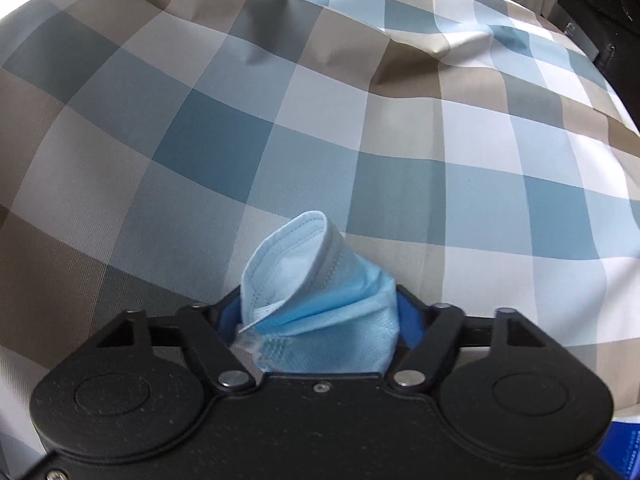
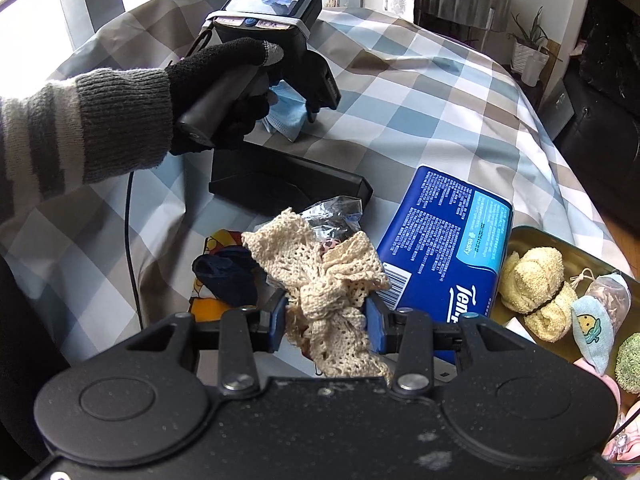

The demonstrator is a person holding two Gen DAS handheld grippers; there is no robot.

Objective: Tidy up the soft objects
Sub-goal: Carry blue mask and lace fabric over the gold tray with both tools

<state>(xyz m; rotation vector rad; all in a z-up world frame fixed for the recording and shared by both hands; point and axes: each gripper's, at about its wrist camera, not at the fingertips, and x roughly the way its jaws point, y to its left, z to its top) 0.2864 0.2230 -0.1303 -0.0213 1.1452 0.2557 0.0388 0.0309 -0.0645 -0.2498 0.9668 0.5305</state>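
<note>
The blue face mask (image 1: 316, 300) is pinched, crumpled, in the left claw (image 1: 320, 320), held above the checked bed cover (image 1: 360, 120); in the right wrist view it hangs at 11 o'clock, well apart from everything else. Below it on the bed lie a black stand (image 2: 288, 184) and a pile of small cloth pieces (image 2: 224, 272). The cream crochet lace (image 2: 324, 288) is clamped between the closed pads of the right claw (image 2: 326, 320), its long axis running away from the claw toward 12 o'clock. A blue tissue pack (image 2: 444, 240) lies just beside it at 1 o'clock. At 3 o'clock the tin tray (image 2: 532, 236) holds a yellow plush (image 2: 532, 280), a small printed pouch (image 2: 592, 332) and a green ball (image 2: 630, 364). The right claw is the nearer one to the tray, so the lace probably goes rightward first.
</note>
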